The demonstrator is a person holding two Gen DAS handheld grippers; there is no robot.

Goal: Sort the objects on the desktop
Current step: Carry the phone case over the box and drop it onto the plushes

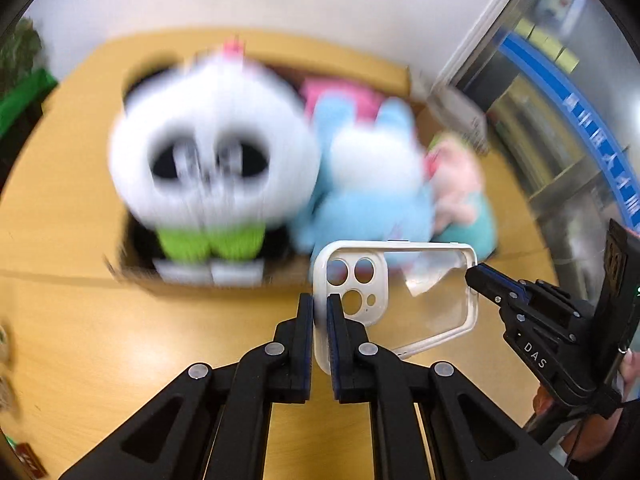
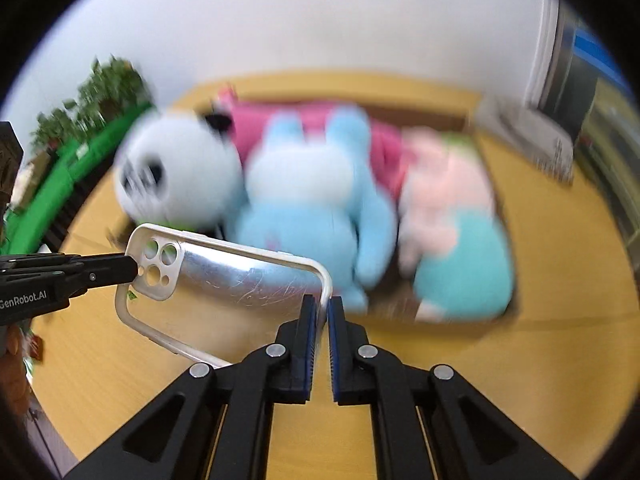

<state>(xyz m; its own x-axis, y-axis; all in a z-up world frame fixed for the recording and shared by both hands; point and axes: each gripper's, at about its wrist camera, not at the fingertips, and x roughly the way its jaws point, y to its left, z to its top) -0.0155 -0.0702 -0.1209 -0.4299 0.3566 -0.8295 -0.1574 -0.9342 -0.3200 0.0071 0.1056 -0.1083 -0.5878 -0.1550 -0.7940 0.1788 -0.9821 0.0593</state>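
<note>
Both tongs are pinching the same thing, a phone case (image 1: 416,300) with a white rim and a clear back, and they hold it in the air above the wooden tabletop (image 1: 72,320). The left tongs (image 1: 320,312) are pressed together on the rim at the end where the camera holes are; in the left wrist view the white edge passes between the two blue pads. The right tongs (image 2: 325,312) are pressed together on the rim at the opposite end, and the thin white edge sits between their pads in the right wrist view. In the left wrist view the right tongs come in from the right side and their tip meets the upper right corner of the case. In the right wrist view the left tongs come in from the left and their tip touches the case beside the camera holes. The clear back shows scratches and a bright reflection. Behind the case, further on the tabletop, stands an open cardboard box (image 1: 224,284) with plush toys inside: a panda plush (image 1: 212,160) on the left, a light blue plush (image 1: 368,196) in the middle, and a pink plush (image 2: 448,196) on the right, with something pink (image 2: 260,128) behind them. The toys and the box are blurred, so small details I cannot tell. A green plant (image 2: 100,92) is at the far left, beyond the table edge.
</note>
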